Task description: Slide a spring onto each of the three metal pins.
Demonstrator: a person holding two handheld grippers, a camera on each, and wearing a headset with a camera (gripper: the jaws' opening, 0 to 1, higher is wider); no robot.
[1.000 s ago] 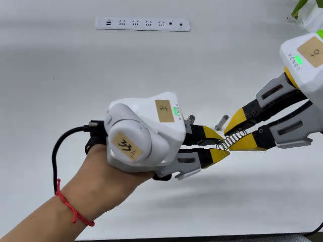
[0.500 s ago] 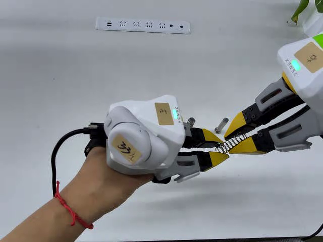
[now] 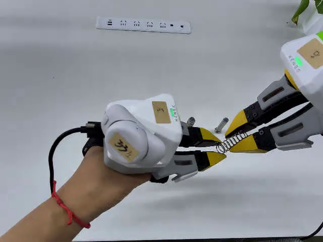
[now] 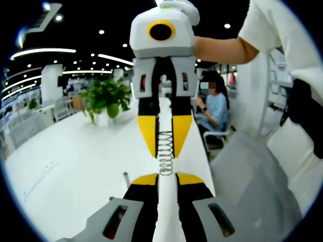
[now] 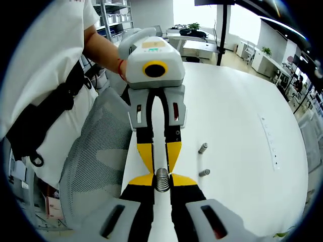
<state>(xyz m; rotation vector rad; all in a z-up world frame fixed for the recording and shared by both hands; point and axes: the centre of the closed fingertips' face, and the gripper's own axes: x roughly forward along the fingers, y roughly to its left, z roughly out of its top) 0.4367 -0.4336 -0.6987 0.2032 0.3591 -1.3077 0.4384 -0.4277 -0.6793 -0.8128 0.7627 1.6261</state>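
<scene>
A black cable (image 3: pixel 52 154) loops over the white table (image 3: pixel 75 91) well left of the spring (image 3: pixel 233 140). Closer to the spring, a hand (image 3: pixel 98 181) with a red cord (image 3: pixel 63 207) round the wrist grasps the white body of the left gripper (image 3: pixel 222 148). A white power strip (image 3: pixel 144 24) lies flat far behind and left of the spring.

The left gripper's yellow-tipped jaws are drawn close with a narrow gap, and their tips flank the spring's left end. Whether they actually clamp it cannot be told. Just behind the spring two metal pins lie on the table. One pin (image 3: pixel 191 121) is to its left, partly hidden by the left gripper's body, and the other pin (image 3: pixel 221 124) is almost directly behind it.

The spring is held off the table between the two grippers, slanting up to the right. From the spring's right, the right gripper (image 3: pixel 227 142) meets the left tip to tip. Its jaws are pressed onto the spring, which runs lengthwise between them. In the right gripper view the coil shows end-on, pinched between the two yellow tips. Far behind and right of the spring, green plant leaves (image 3: pixel 301 8) show at the table's edge.
</scene>
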